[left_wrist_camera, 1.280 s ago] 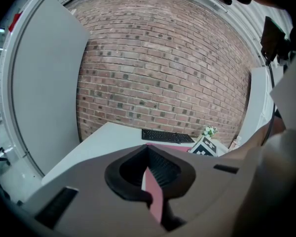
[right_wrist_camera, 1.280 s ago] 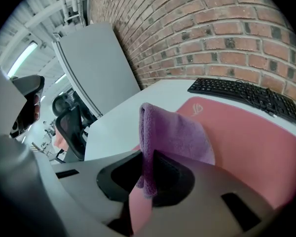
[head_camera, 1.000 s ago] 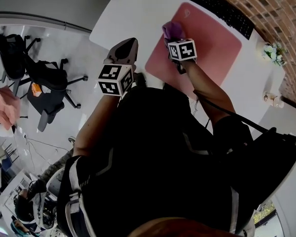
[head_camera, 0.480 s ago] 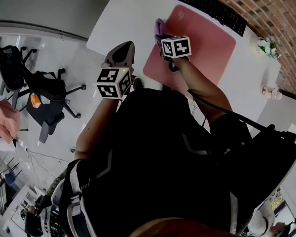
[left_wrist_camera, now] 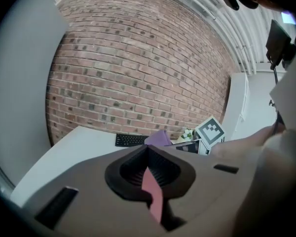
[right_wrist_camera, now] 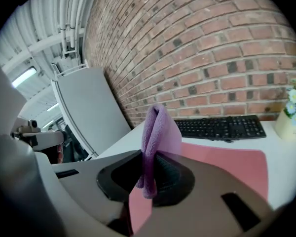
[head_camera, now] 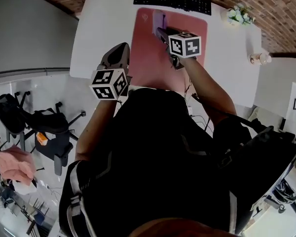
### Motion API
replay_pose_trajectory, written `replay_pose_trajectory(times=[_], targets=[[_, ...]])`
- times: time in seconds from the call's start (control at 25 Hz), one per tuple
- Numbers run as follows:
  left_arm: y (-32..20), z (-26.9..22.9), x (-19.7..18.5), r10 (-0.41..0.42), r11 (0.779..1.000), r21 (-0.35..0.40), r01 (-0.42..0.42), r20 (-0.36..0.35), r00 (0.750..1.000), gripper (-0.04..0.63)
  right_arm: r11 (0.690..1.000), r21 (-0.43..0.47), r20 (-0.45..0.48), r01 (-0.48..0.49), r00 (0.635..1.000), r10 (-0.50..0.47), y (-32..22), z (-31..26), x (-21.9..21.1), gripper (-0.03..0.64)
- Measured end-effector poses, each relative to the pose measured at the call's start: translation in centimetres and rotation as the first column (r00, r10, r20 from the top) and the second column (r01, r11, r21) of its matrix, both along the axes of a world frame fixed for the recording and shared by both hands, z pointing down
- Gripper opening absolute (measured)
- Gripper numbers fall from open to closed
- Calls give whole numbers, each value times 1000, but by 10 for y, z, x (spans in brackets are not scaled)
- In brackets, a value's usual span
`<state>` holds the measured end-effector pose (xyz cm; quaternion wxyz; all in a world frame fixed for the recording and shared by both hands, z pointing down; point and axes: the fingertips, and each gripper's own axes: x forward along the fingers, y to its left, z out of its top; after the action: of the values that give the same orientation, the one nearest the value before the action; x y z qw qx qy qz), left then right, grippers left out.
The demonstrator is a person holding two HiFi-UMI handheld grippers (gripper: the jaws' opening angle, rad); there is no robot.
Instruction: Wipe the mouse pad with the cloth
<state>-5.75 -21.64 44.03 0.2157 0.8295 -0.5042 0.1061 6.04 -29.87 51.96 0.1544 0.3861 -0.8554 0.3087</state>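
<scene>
The right claw [right_wrist_camera: 149, 174] is closed on the cloth [right_wrist_camera: 160, 127], a purple fold standing up out of the jaws. The mouse pad [right_wrist_camera: 222, 162] lies directly below and ahead of this claw, reaching forward to the keyboard [right_wrist_camera: 219, 127]. The pad's unwiped run appears to lie behind the claw, toward the person.

The left claw [left_wrist_camera: 149, 179] is closed on nothing, off the pad's left side and farther from the cloth.

No view shows whether the cloth touches the pad. The arm hides the pad's near right part.
</scene>
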Motion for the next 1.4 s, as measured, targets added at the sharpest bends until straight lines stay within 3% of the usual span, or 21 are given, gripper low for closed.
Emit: replay_pose_trajectory(times=[0.32,0.68,0.84,1.0,1.4], targets=[[-14,2,52,130,991,-3,-130,17,991,2,961,28,-82,-276,957,277,-18,5,144,54],[-24,10,80,173,985,-17,-172,43,984,2,877,40,-186,-478,859,477,-25,33,266,54],[-26,16,87,183,983,-36,-182,54,982,2,875,18,-254,-483,845,471,-23,61,286,54],[-27,22,85,171,984,-57,-167,61,983,2,894,-8,-329,-447,846,420,-27,90,285,54],[-29,25,53,85,994,-71,-80,69,994,2,932,-64,-338,-356,887,315,-37,116,235,54]])
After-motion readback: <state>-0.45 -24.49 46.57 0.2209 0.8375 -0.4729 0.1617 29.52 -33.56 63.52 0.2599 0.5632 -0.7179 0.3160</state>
